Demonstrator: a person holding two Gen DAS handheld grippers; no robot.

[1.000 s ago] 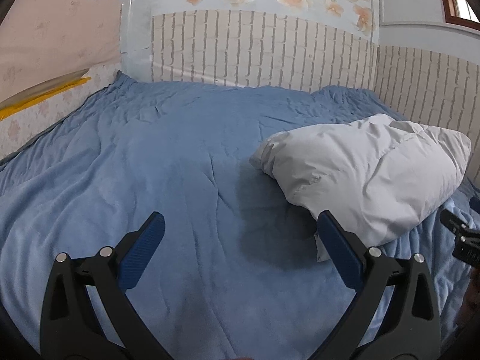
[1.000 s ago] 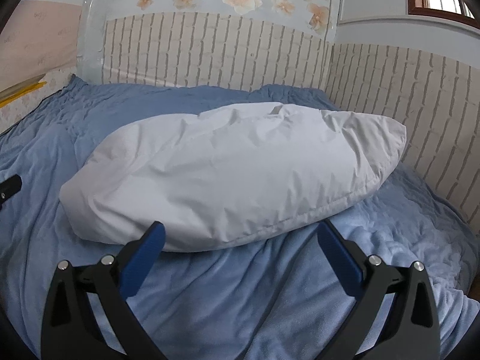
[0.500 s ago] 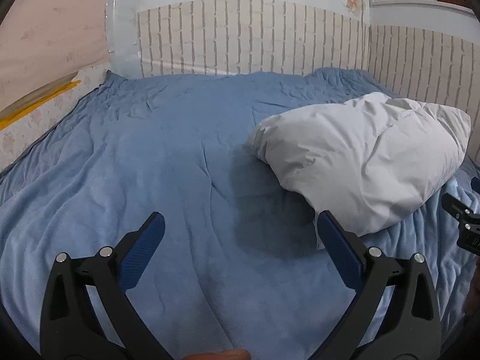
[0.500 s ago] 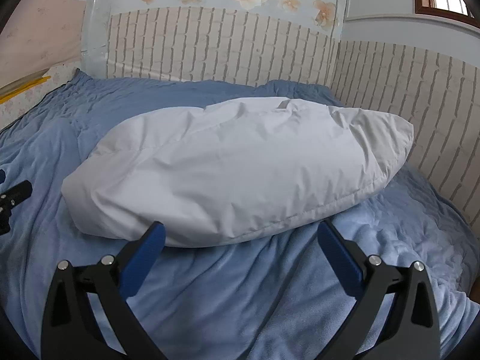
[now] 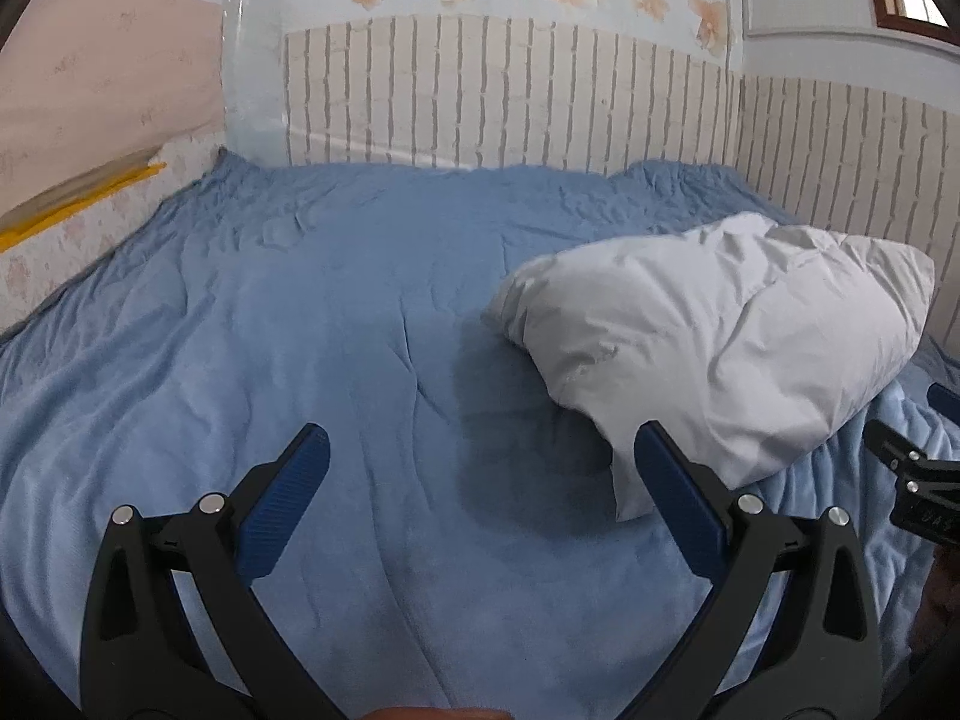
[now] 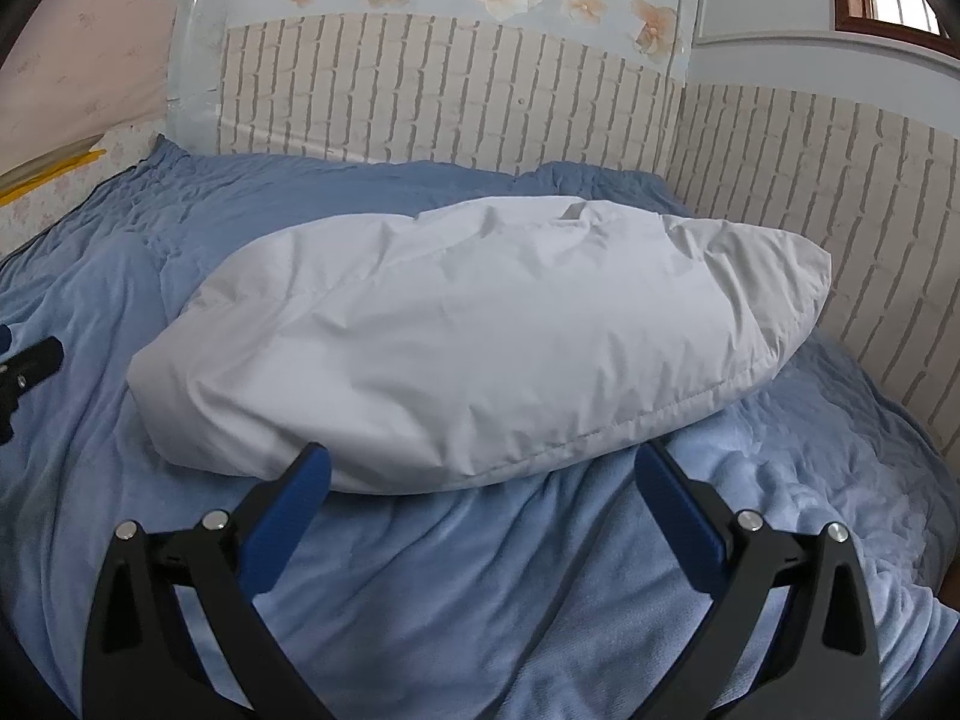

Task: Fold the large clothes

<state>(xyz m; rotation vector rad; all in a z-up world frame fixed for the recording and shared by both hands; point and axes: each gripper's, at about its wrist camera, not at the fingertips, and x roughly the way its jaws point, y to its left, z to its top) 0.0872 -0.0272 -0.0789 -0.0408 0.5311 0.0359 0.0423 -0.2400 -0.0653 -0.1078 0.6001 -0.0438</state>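
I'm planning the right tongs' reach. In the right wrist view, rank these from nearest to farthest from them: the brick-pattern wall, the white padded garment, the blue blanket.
1. Blue blanket: directly beneath the open right tongs.
2. White padded garment: just ahead, lying on the blanket.
3. Brick-pattern wall: behind the bed, farthest.

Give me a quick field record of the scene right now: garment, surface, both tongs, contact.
garment: white puffy jacket, bundled into a compact folded shape
surface: blue blanket spread over the bed
garment position: right part of the bed, near the brick-pattern wall
left tongs: open, empty, over bare blanket beside the jacket
right tongs: open, empty, facing the jacket's near edge
contact: neither is gripping the jacket
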